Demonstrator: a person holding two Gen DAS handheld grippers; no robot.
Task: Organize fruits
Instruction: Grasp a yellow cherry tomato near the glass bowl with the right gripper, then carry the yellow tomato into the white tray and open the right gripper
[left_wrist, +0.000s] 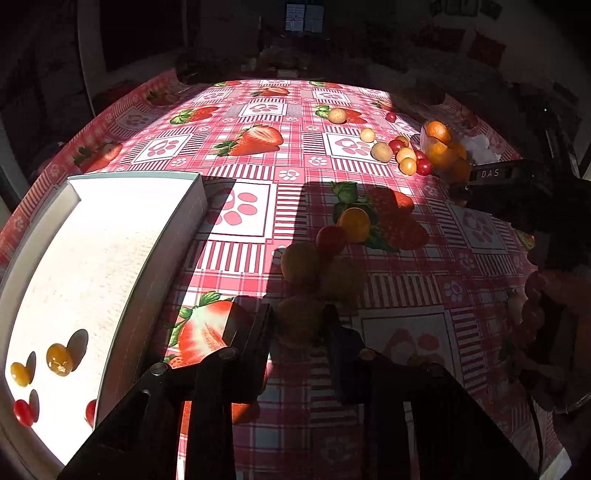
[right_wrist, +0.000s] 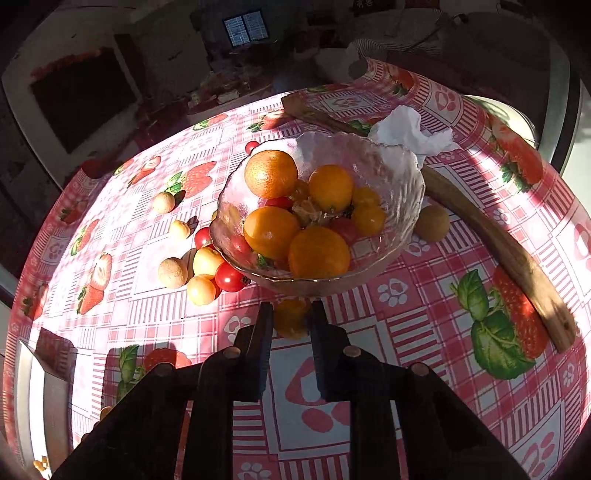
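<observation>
Pinching yellow fruit (left_wrist: 301, 317), orange fruit (right_wrist: 290, 318)

Pink checked strawberry-print tablecloth (right_wrist: 424, 291), orange fruits (right_wrist: 271, 173).

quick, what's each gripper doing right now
left gripper: closed on a yellow fruit, in shadow.
right gripper: closed on an orange fruit just in front of the bowl.
</observation>
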